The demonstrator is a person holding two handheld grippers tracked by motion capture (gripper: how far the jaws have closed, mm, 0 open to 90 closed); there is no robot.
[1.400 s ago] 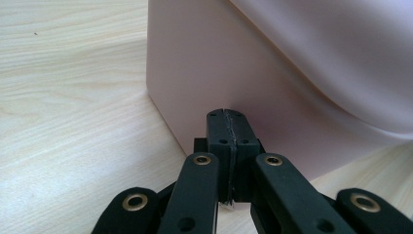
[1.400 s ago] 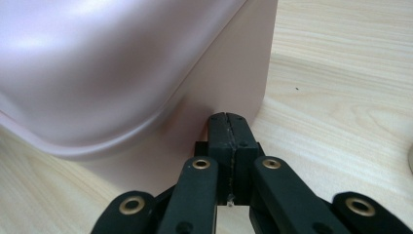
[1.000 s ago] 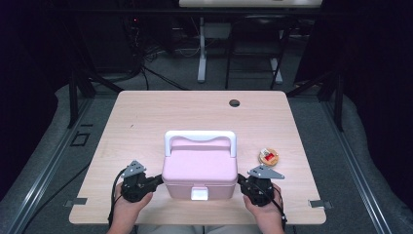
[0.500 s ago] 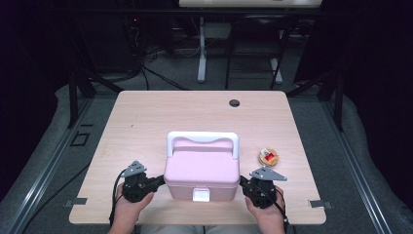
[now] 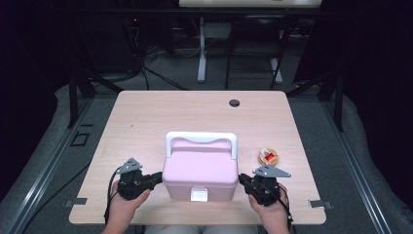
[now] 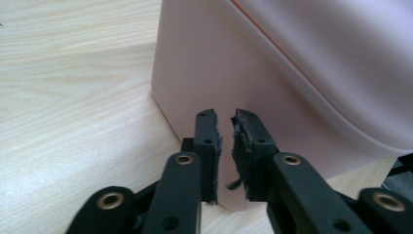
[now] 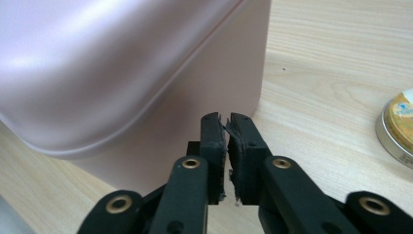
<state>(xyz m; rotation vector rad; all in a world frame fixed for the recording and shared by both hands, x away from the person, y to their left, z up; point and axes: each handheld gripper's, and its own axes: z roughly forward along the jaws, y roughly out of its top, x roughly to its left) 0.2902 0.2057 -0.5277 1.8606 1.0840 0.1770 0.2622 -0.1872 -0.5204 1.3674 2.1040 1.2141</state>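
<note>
A pink box (image 5: pixel 199 178) with a white handle (image 5: pixel 201 138) and a white latch (image 5: pixel 198 194) sits on the wooden counter (image 5: pixel 146 122), toward the six o'clock edge and roughly centred between the person's hands. The handle lies back toward twelve o'clock; the latch faces six o'clock.

The left gripper (image 5: pixel 157 178) is at the box's nine o'clock side, its tips right at the side wall. In the left gripper view its fingers (image 6: pixel 208 146) stand a narrow slit apart with nothing between them, having just been opening slightly; the box's pink wall (image 6: pixel 253 73) rises straight ahead of them.

The right gripper (image 5: pixel 241 179) is at the box's three o'clock side, tips likewise at the wall. In the right gripper view its fingers (image 7: pixel 214 146) are almost together, a thin gap showing, nothing pinched, and they too have just been easing apart. The box (image 7: pixel 122 63) looms from ten to twelve o'clock of them.

A small round tin (image 5: pixel 268 156) with a red and yellow top lies on the counter near the box's two o'clock corner, apart from it. A dark round hole (image 5: pixel 234 103) marks the counter toward twelve o'clock.
</note>
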